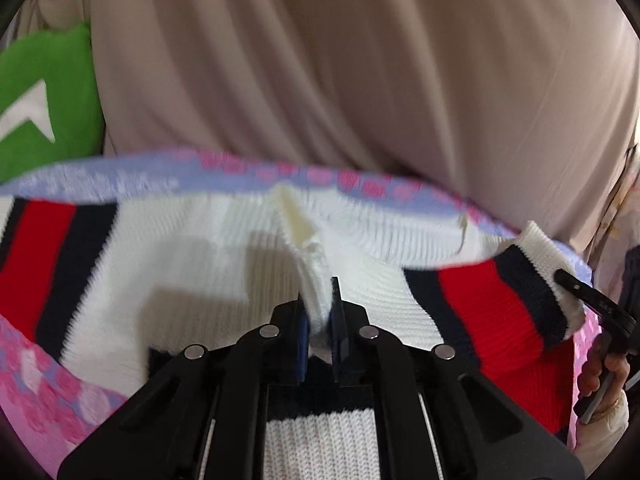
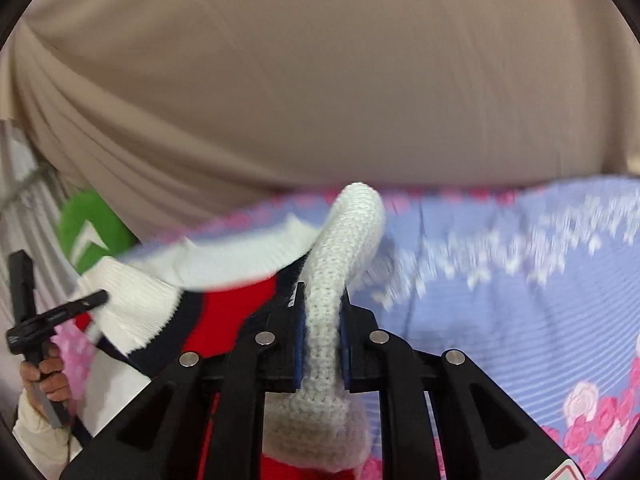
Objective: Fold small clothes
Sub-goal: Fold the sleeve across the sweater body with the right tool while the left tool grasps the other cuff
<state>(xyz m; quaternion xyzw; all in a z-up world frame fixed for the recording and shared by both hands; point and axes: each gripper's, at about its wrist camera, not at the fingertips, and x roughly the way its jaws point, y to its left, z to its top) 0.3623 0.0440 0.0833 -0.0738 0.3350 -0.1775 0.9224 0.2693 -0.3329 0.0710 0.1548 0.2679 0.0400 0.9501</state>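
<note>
Since both tools are clamped on knit, this looks like the lift-and-carry part of a fold. Closest in, the left tool (image 1: 319, 320) is pinched tight on a raised ridge of the white sweater (image 1: 224, 272), near the middle of the body, probably so that pulling it drags the panel over in one piece. That sweater, with its red and navy stripes, lies spread on a floral sheet (image 1: 60, 392), blue-purple with pink roses; I can't tell whether a bed or a table is under it.

Over in the right wrist view, the right tool (image 2: 322, 332) is closed on a thick pale knit tube (image 2: 340, 248), looks like a sleeve or cuff, which arches up past the pads and droops over. Holding it high like that keeps it from dragging while it's brought across, I'd guess.

Farther back sits a green cushion (image 1: 48, 108), and behind everything is a big beige draped fabric (image 1: 360, 72). Lots of motion blur, so edges are fuzzy.
</note>
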